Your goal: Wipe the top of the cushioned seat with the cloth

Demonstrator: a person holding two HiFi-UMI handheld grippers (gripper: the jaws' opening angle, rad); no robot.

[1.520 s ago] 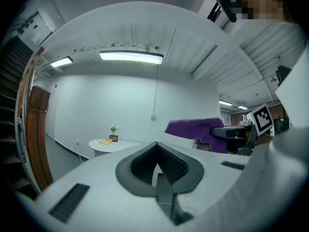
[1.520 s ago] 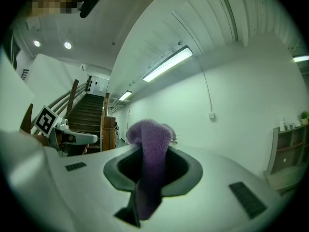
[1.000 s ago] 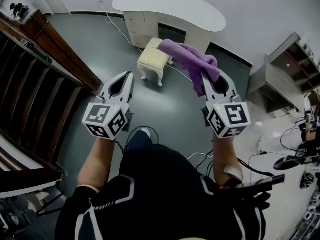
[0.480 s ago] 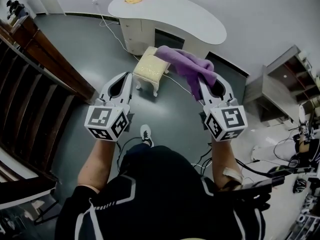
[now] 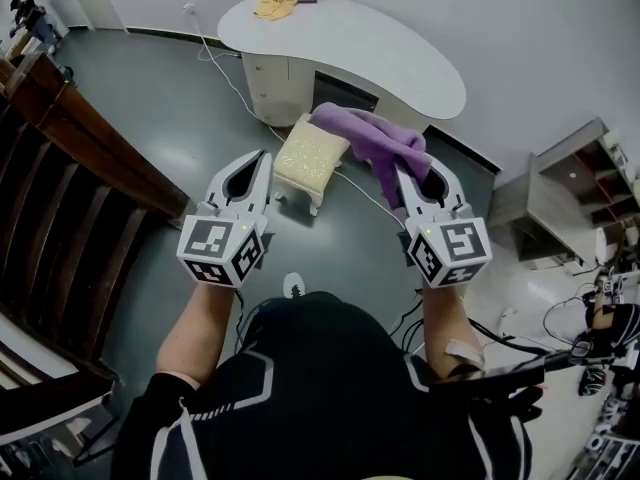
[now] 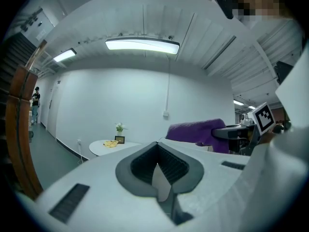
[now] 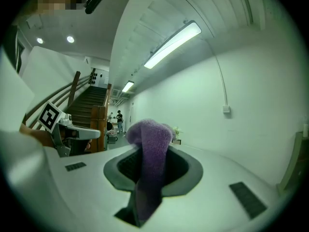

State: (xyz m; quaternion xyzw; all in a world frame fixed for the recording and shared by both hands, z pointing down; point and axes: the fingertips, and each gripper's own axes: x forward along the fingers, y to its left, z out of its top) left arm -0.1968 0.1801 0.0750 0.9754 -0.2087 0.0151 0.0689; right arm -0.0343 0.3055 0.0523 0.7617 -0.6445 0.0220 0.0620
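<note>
One white desk [image 5: 345, 30] just behind cushioned seat [image 5: 311, 155]; cloth [image 5: 368, 138] in right claw [image 5: 418, 174].

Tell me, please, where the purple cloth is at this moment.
In the head view the purple cloth is clamped in the right gripper, right of centre, beside the cream cushioned seat.

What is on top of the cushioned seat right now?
The cushioned seat shows a bare pale top. The purple cloth, clamped in the right gripper, hangs in front of its right edge in the head view, so that strip is hidden.
</note>
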